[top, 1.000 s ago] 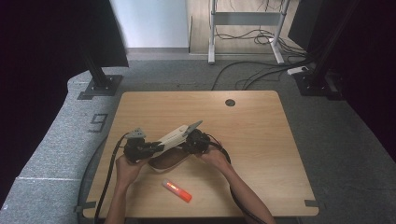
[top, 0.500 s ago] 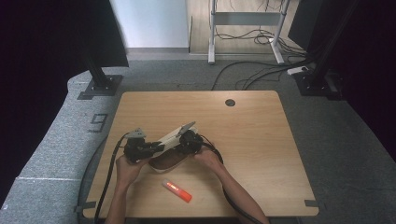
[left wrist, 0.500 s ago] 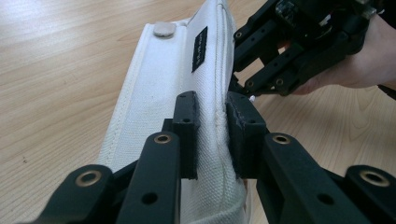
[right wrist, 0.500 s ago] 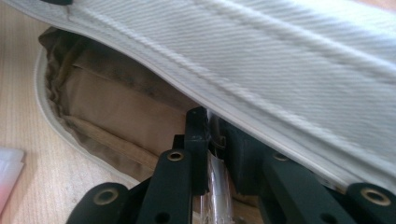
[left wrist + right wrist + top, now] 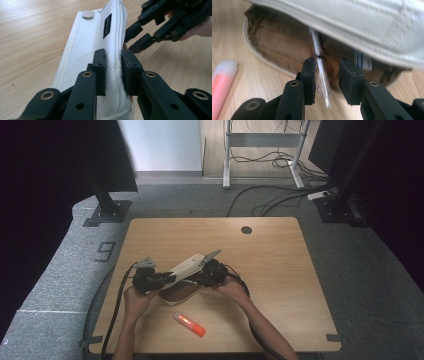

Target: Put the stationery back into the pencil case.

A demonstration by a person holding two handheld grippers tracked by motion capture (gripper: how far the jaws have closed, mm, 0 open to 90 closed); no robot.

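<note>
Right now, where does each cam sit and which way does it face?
High view: above the person's side, looking forward and down at the table; forearms show.
Left gripper view: on the left gripper, facing the white pouch flap it pinches.
Right gripper view: on the right gripper, facing a pen.
All three show the pouch.

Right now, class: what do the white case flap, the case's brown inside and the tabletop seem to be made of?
White flap: woven canvas-like fabric, matt; visible weave and stitched seams. Brown inside: probably soft cloth, creased and dull. Tabletop: wood or wood-look laminate, smooth, pale grain lines.
</note>
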